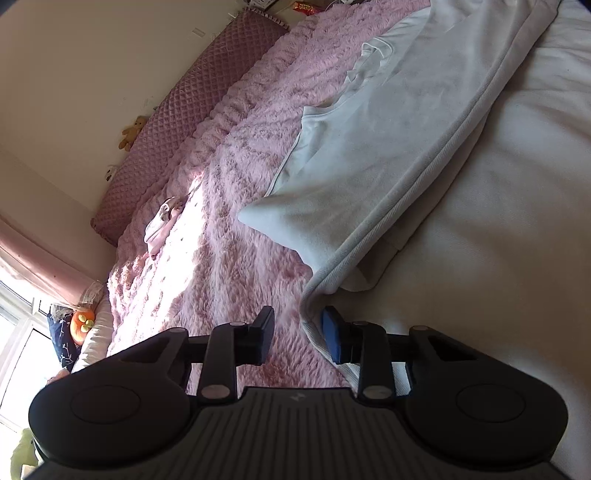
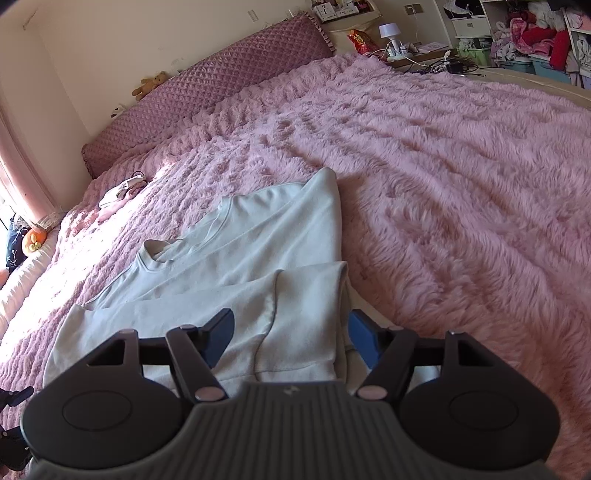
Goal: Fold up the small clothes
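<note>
A pale blue-white long-sleeved top (image 2: 258,243) lies flat on the fluffy pink blanket (image 2: 443,166), partly folded, with a sleeve laid across its body. It also shows in the left wrist view (image 1: 388,147), its ribbed hem running down toward the camera. My left gripper (image 1: 297,332) is open, its fingers on either side of the hem edge near the garment's corner, not closed on it. My right gripper (image 2: 291,336) is open and hovers over the folded sleeve and lower part of the top.
A small pink-and-white garment (image 2: 118,194) lies farther up the bed. A quilted mauve headboard cushion (image 2: 207,85) lines the wall. A nightstand with a lamp (image 2: 391,33) and shelves of clothes (image 2: 535,33) stand beyond the bed. A white sheet (image 1: 517,221) lies beside the top.
</note>
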The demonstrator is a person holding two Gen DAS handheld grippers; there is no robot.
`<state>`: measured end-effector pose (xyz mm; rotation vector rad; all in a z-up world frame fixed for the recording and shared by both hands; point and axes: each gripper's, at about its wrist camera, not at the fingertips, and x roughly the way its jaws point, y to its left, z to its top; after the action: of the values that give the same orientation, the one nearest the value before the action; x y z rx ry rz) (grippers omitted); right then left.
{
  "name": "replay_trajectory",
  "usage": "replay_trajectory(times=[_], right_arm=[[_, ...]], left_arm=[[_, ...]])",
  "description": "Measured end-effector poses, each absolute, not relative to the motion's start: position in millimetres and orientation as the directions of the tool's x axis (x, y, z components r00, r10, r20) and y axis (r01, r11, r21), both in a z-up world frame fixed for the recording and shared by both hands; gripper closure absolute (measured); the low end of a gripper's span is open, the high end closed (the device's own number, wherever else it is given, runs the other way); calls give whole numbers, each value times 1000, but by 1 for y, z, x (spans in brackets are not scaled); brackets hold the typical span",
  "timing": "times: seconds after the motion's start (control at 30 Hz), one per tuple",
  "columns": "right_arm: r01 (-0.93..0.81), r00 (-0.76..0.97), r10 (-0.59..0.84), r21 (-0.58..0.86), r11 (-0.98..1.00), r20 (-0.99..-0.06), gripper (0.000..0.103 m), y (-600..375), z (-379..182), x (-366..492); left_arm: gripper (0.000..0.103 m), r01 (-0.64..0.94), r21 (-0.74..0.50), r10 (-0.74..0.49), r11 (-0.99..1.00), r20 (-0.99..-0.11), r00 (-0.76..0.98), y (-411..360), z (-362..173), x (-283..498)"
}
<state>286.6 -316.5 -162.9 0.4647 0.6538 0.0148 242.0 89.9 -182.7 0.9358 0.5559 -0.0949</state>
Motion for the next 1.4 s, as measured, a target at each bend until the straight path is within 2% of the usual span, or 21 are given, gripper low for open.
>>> replay_trajectory(times=[0.1, 0.13, 0.17, 0.2, 0.33, 0.47, 0.57, 0.63, 0.77, 0.83, 0.87, 0.9, 1.07, 1.23, 1.27, 1.3, 1.37, 1.4], right_arm=[[121, 793, 163, 415, 902, -587, 38, -313, -164, 287], [118, 792, 165, 412, 903, -588, 38, -312, -163, 288], [117, 790, 164, 408, 906, -590, 38, -312, -163, 288], [117, 790, 162, 405, 907, -591, 37, -312, -162, 288], [121, 789, 160, 405, 906, -593, 37, -315, -162, 286], [131, 790, 154, 408, 903, -593, 35, -317, -162, 281], [132, 785, 163, 419, 899, -597, 33, -317, -164, 276], [129, 773, 173, 417, 900, -611, 33, -314, -168, 275], [89, 768, 207, 421, 903, -607, 34, -309, -171, 274], [91, 753, 218, 427, 900, -621, 44, -309, -175, 278], [100, 736, 235, 445, 890, -635, 69, -310, -179, 282], [111, 731, 237, 454, 884, -639, 100, -311, -180, 284], [84, 786, 188, 403, 911, -589, 99, -307, -162, 265], [110, 708, 179, 357, 927, -683, 95, -309, -183, 267], [118, 712, 183, 373, 921, -678, 86, -312, -182, 266], [134, 722, 177, 386, 913, -669, 73, -314, -177, 264], [153, 768, 142, 394, 906, -625, 61, -317, -163, 257], [136, 792, 143, 400, 906, -594, 60, -318, -156, 254]], left_arm=[[66, 330, 767, 147, 550, -478, 866, 80, -186, 246], [76, 350, 769, 137, 535, -488, 862, 77, -188, 247], [93, 372, 762, 130, 530, -506, 853, 76, -189, 248], [96, 382, 754, 128, 534, -519, 845, 75, -189, 249], [99, 283, 716, 121, 638, -456, 882, 83, -177, 240], [99, 108, 475, 128, 873, -438, 890, 106, -147, 236], [100, 66, 299, 118, 952, -558, 821, 120, -154, 250], [100, 84, 315, 129, 945, -598, 791, 117, -168, 255], [100, 121, 378, 136, 918, -587, 798, 110, -168, 249], [99, 129, 374, 130, 918, -593, 795, 112, -166, 249], [99, 130, 371, 127, 919, -594, 795, 112, -166, 248], [99, 132, 372, 127, 919, -596, 793, 112, -167, 248], [99, 107, 345, 134, 933, -607, 783, 112, -170, 251], [97, 82, 331, 150, 940, -617, 772, 111, -167, 251], [94, 82, 340, 156, 937, -616, 772, 111, -165, 249], [91, 84, 349, 162, 933, -617, 770, 111, -162, 245], [87, 79, 360, 173, 930, -617, 768, 114, -155, 235], [87, 68, 362, 181, 930, -610, 772, 117, -150, 229]])
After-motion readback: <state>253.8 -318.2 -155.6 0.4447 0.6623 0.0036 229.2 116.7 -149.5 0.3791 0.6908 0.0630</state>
